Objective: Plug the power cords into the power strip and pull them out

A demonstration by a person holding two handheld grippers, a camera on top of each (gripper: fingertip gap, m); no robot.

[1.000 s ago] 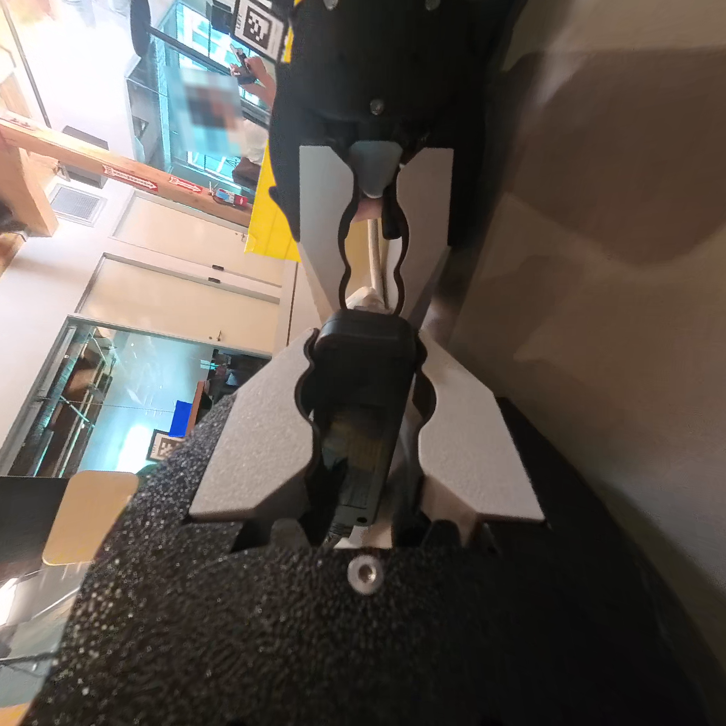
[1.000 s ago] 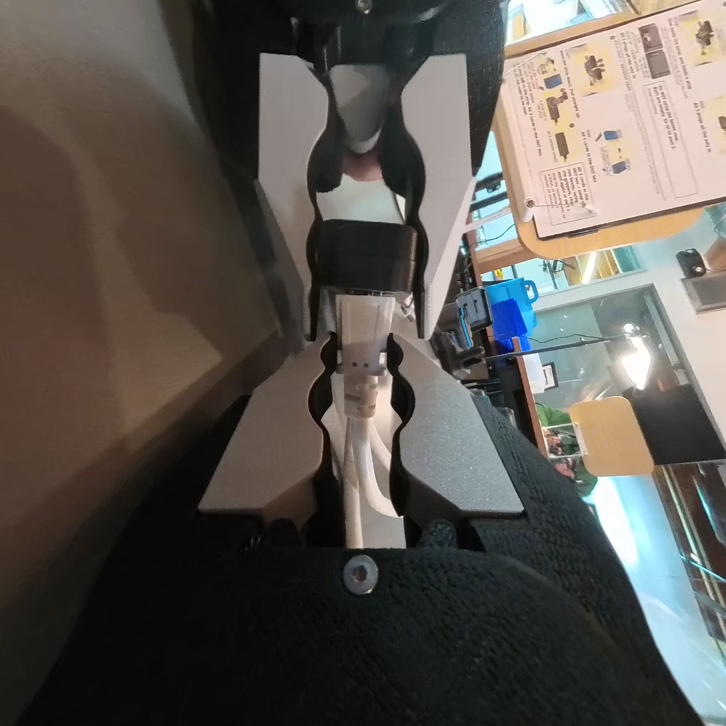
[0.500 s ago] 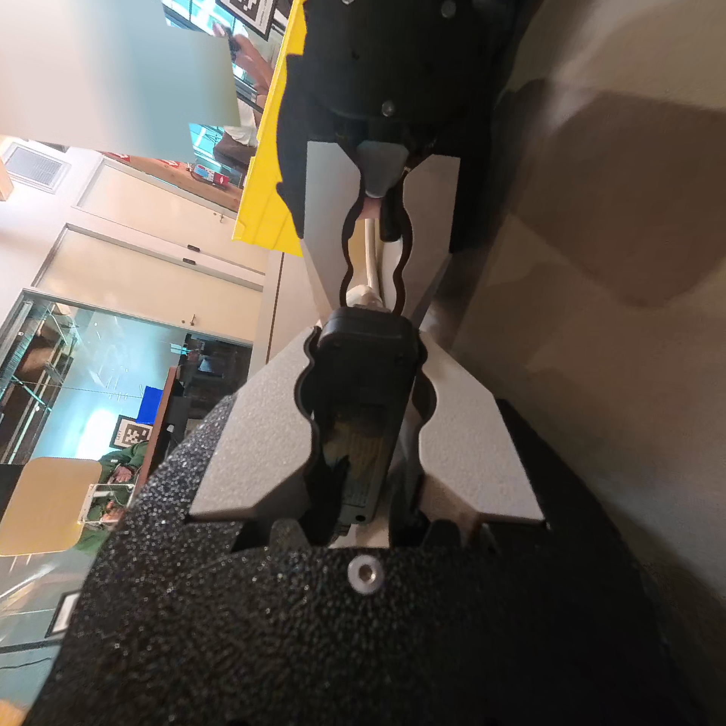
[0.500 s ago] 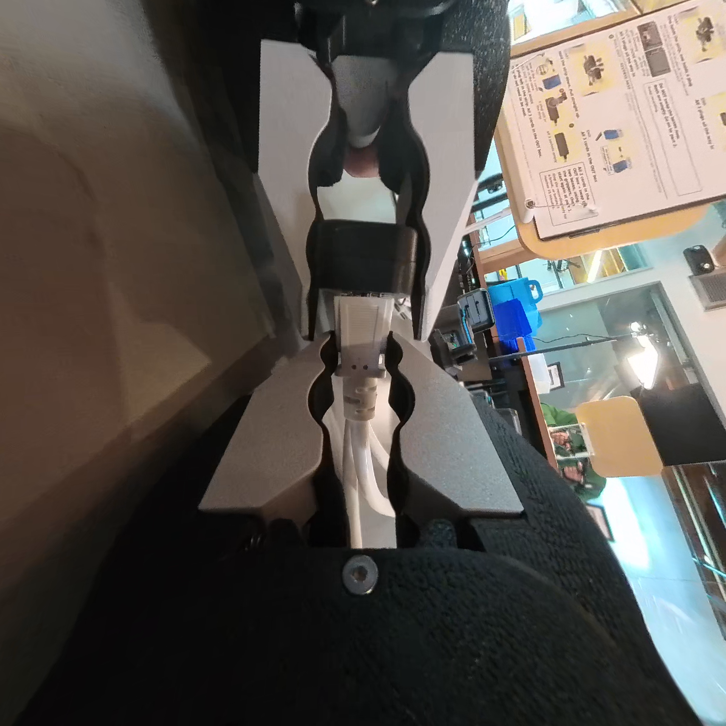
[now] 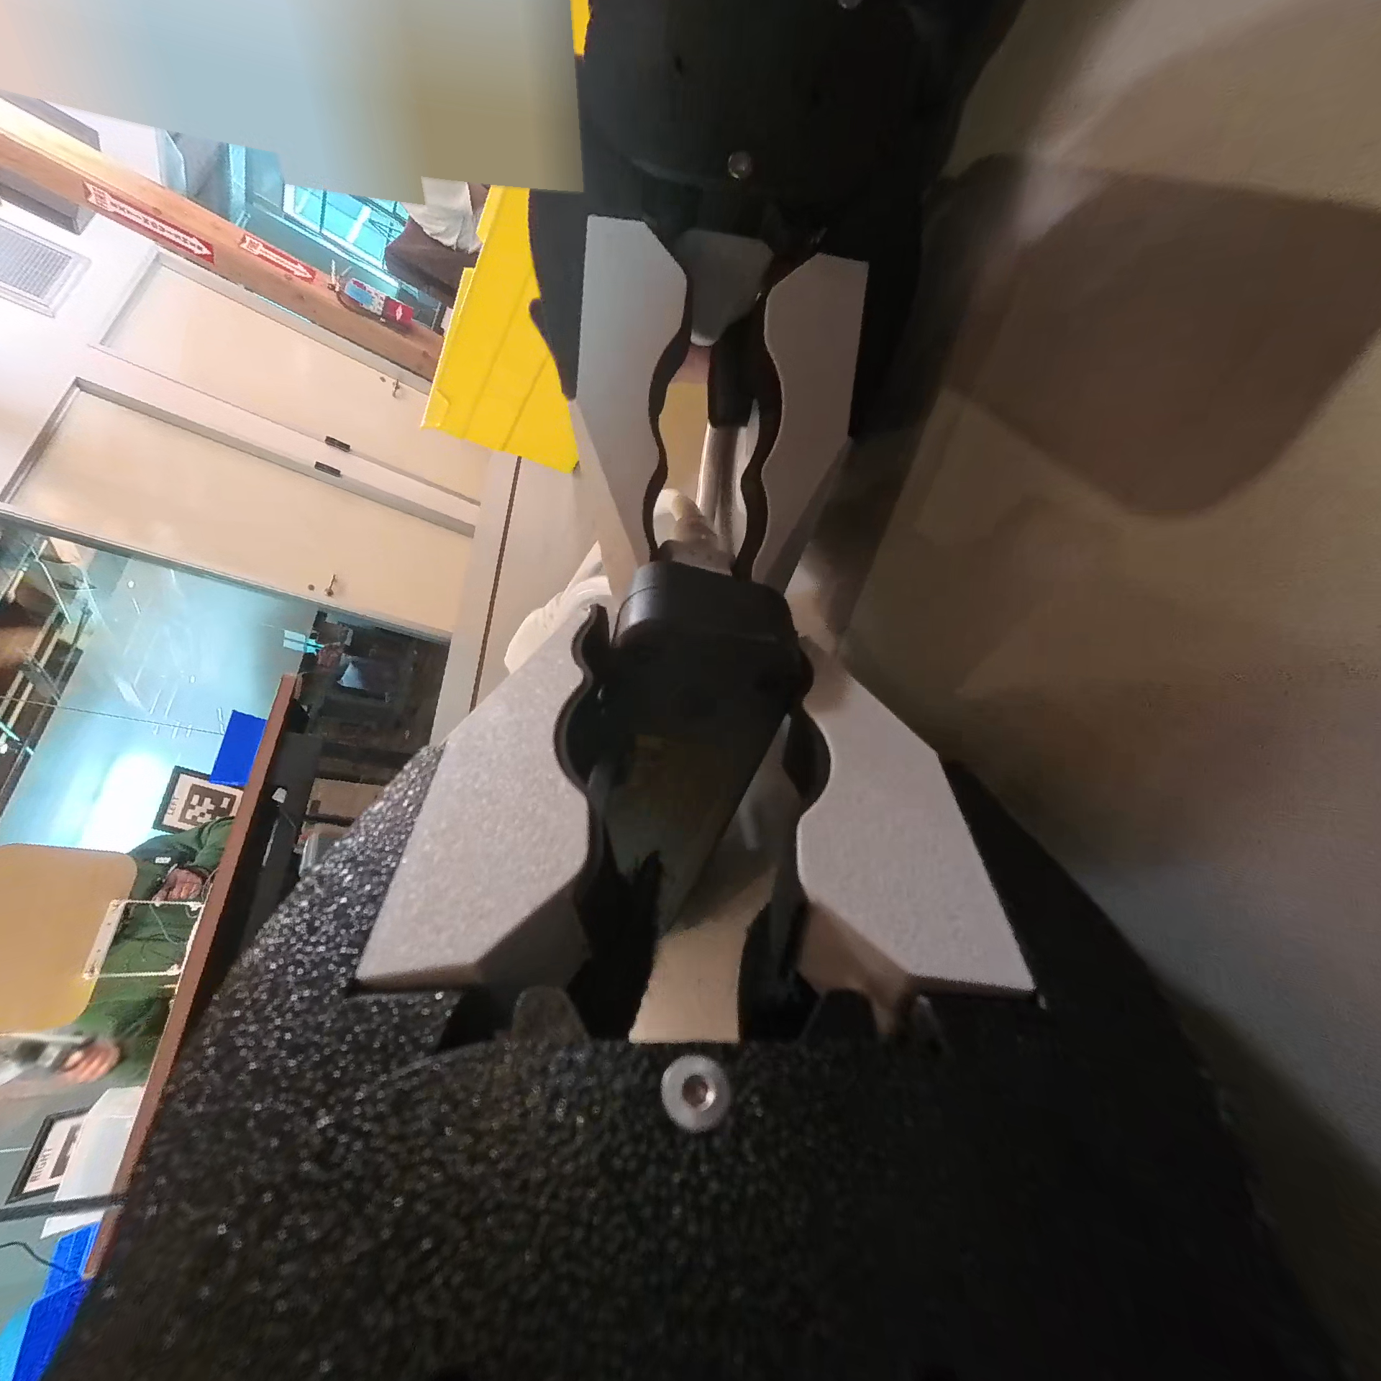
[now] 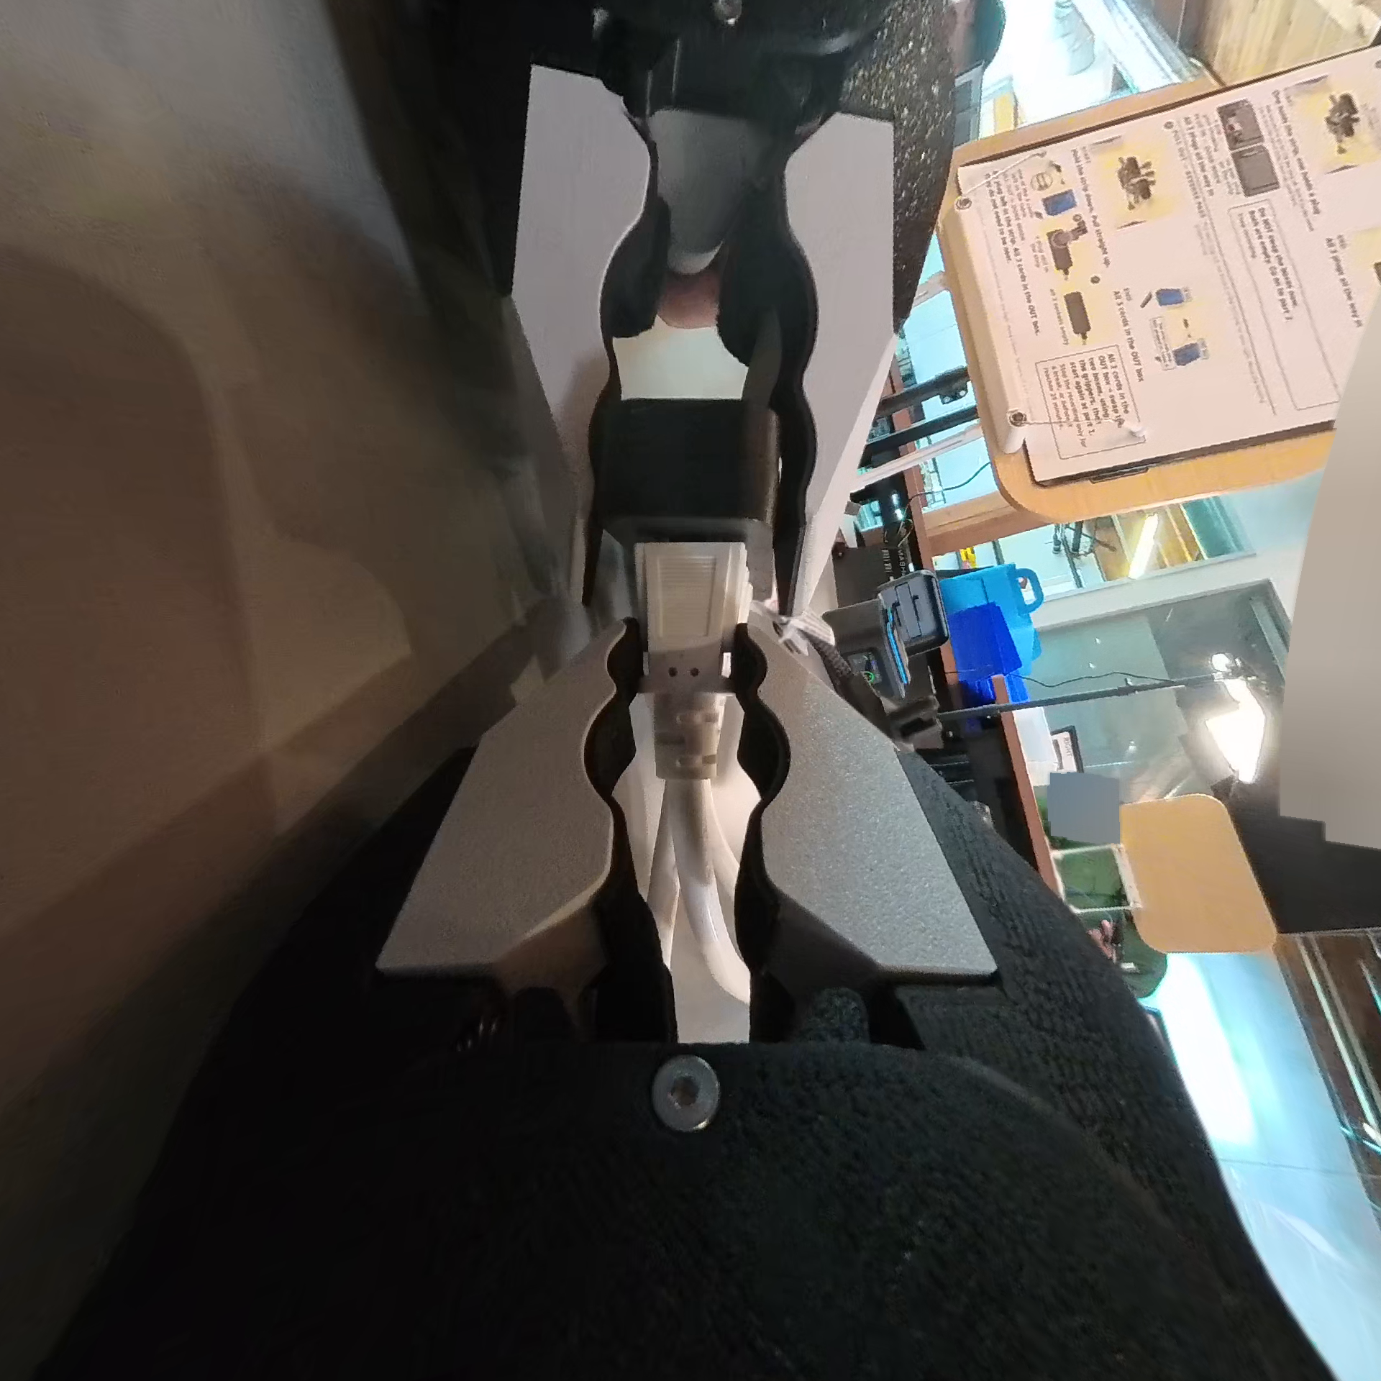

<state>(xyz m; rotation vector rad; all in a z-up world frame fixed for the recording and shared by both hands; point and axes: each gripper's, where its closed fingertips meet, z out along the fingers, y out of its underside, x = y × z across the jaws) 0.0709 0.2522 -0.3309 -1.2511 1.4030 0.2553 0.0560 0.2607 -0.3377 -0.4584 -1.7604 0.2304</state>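
1. Power strip (image 5: 695, 717), left wrist view: the black block sits clamped between the 2 grey fingers (image 5: 486, 822) of the left gripper (image 5: 691, 665), jaws closed on its sides, its long axis running straight ahead along the fingers. At its far end the white plug (image 5: 691, 549) meets it, with the right gripper (image 5: 702, 478) directly opposite, nose to nose. A beige wall (image 5: 1158, 672) runs along the right of the frame; a yellow bin (image 5: 501, 359) shows behind.

2. White plug (image 6: 684, 598), right wrist view: the right gripper (image 6: 687, 657) pinches the plug at its narrow collar, jaws closed on it, while the white cord (image 6: 699, 897) trails back between the fingers. The plug's front end touches the black power strip (image 6: 684, 471), held by the left gripper (image 6: 691, 523) straight ahead. Whether the prongs are fully seated is hidden. A clipboard with an instruction sheet (image 6: 1166, 299) hangs at upper right.

3. The relation that matters: plug and strip share 1 line, gripper facing gripper. Any push-in or pull-out likely has to run along that axis, since a sideways tug could bind the prongs.
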